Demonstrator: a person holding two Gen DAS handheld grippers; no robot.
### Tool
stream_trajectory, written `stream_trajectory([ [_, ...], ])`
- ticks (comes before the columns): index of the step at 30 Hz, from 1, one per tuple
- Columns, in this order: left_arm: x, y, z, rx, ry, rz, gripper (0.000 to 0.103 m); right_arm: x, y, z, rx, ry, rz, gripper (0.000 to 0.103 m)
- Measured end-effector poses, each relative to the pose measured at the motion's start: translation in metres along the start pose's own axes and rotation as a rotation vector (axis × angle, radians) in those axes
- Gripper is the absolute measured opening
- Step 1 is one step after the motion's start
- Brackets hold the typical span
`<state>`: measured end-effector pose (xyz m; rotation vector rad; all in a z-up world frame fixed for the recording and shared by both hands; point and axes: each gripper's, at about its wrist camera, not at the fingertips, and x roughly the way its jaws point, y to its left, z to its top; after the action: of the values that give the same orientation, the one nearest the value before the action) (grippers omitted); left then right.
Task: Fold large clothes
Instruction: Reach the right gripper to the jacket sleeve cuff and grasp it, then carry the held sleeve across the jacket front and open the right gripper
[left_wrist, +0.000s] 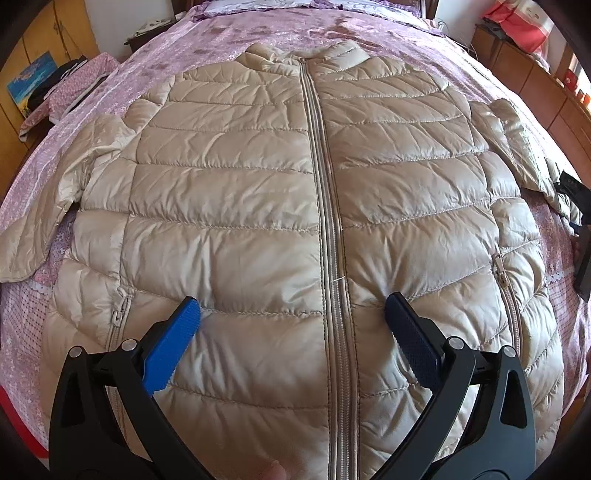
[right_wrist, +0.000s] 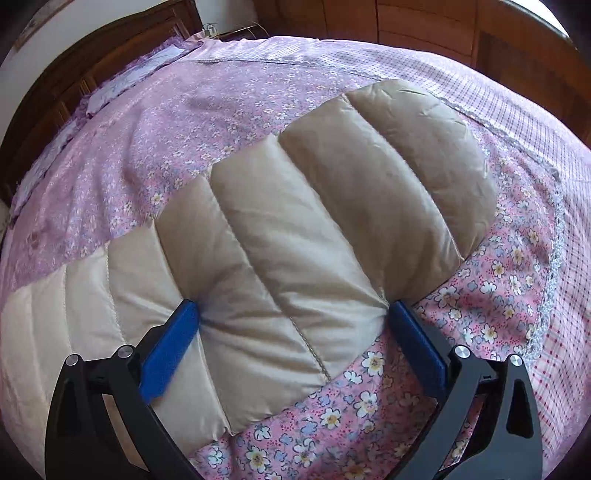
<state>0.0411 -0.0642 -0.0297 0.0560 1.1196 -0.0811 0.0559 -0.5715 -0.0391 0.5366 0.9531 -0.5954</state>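
jacket (left_wrist: 258, 192) flat, zipped, on bed (left_wrist: 229, 40) | left gripper (left_wrist: 291, 325) released above hem, 6 o'clock | right gripper (right_wrist: 293, 314) released, straddling sleeve (right_wrist: 332, 206) | risk: slick puffy sleeve squeezes out, or bedcover gets pinched too

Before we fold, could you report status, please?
Left gripper open above jacket. Right gripper open astride sleeve. Jacket flat, zipped. Nothing obstructing.
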Motion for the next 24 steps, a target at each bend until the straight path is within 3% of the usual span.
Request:
stream_trajectory([
  [6,0.006,-0.003,-0.003,0.013,0.013,0.008,0.099,-0.007,-0.006,0.010,0.047,-0.001,0.057,0.098],
  [9,0.009,-0.006,-0.003,0.021,0.019,0.020,0.100,-0.010,-0.001,0.011,0.033,-0.039,0.065,0.090],
  [10,0.010,-0.006,-0.003,0.022,0.022,0.021,0.100,-0.013,0.000,0.010,0.031,-0.053,0.069,0.079],
  [14,0.012,-0.006,-0.003,0.021,0.029,0.013,0.100,-0.025,0.002,0.002,0.019,-0.082,0.117,0.054],
  [16,0.011,-0.005,-0.003,0.022,0.023,0.007,0.100,-0.033,0.007,-0.004,-0.018,-0.109,0.128,0.036],
  [19,0.011,-0.004,-0.003,0.022,0.018,0.006,0.100,-0.048,0.015,-0.013,-0.075,-0.148,0.139,0.019],
  [24,0.007,-0.002,-0.003,0.022,0.010,-0.005,0.099,-0.079,0.024,-0.023,-0.089,-0.176,0.236,0.013],
])
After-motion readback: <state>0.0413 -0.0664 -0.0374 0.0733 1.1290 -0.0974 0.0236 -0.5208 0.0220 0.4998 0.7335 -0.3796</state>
